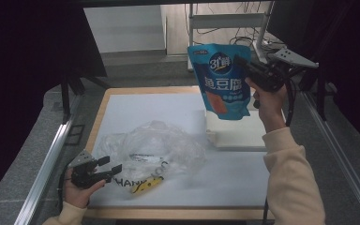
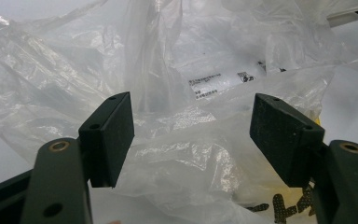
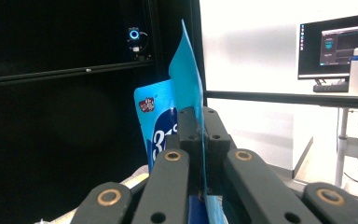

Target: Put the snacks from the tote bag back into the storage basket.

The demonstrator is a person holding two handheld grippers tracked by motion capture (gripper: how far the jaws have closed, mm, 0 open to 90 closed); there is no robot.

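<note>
A blue snack pouch (image 1: 221, 79) hangs in the air above the table's far right, pinched at its upper right edge by my right gripper (image 1: 242, 65). In the right gripper view the jaws are shut on the thin blue pouch (image 3: 189, 93) edge. A crumpled clear plastic bag (image 1: 157, 150) with black lettering and a yellow patch lies on the white mat. My left gripper (image 1: 110, 165) rests at the mat's near left corner, open, pointing at the bag. In the left gripper view the bag (image 2: 177, 107) lies beyond the spread jaws, with nothing between them.
A flat white box (image 1: 236, 131) lies on the mat under the pouch. The wooden table's edge (image 1: 98, 117) frames the white mat (image 1: 140, 105). Metal rails run along both sides. A shelf frame and cables stand behind the table.
</note>
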